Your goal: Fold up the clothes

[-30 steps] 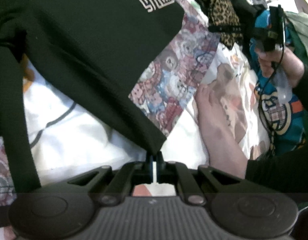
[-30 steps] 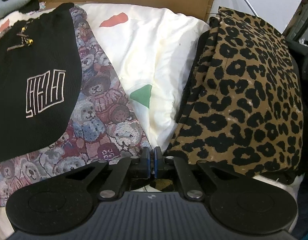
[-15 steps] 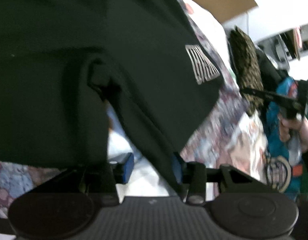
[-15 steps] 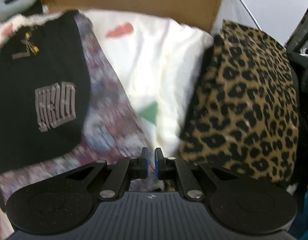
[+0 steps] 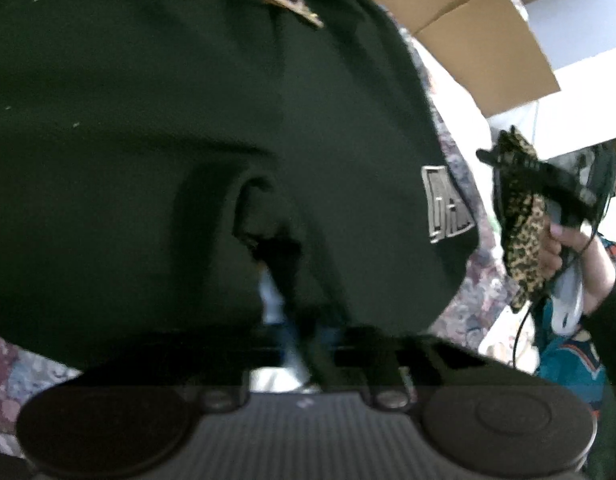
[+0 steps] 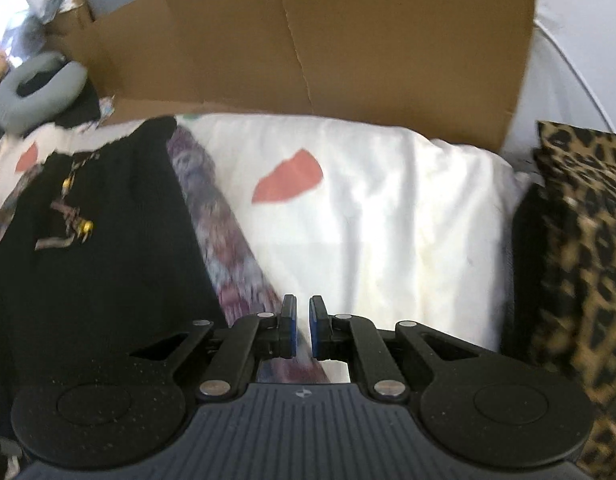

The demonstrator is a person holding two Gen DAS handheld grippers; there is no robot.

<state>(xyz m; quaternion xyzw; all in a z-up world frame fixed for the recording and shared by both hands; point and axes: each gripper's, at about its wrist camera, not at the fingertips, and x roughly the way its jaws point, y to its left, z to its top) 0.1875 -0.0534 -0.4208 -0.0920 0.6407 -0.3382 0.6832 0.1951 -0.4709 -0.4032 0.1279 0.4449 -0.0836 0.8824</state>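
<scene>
- Black fabric fills the left wrist view: the black hoodie [image 5: 188, 120] is spread over the teddy-bear print cloth [image 6: 228, 248] on the white bedding [image 6: 368, 220].
- The left gripper [image 5: 308, 344] is blurred. Its jaws look pressed together on a fold of the hoodie's lower edge, with dark cloth running straight down between them.
- The right gripper [image 6: 303, 330] hovers over the edge of the bear cloth. Its jaws are almost together, with a sliver of gap and nothing in it.
- I'd say this step is a fold-over. To do it well, carry the pinched edge across low and level.
- The free gripper should pin or smooth the far side so that the body doesn't drag or bunch.
- The grey logo [image 5: 448, 208] makes a handy landmark for where the edge should land.
- Only the left view shows the person's right hand [image 5: 564, 252] on its handle, plus the pinch itself.
- Only the right view shows the layout: drawstring tips [image 6: 76, 224] at the hoodie's top, a cardboard sheet [image 6: 308, 40] behind, and a grey neck pillow [image 6: 36, 88].
- It also shows the leopard-print garment [image 6: 580, 240] lying folded, well apart on the right.
</scene>
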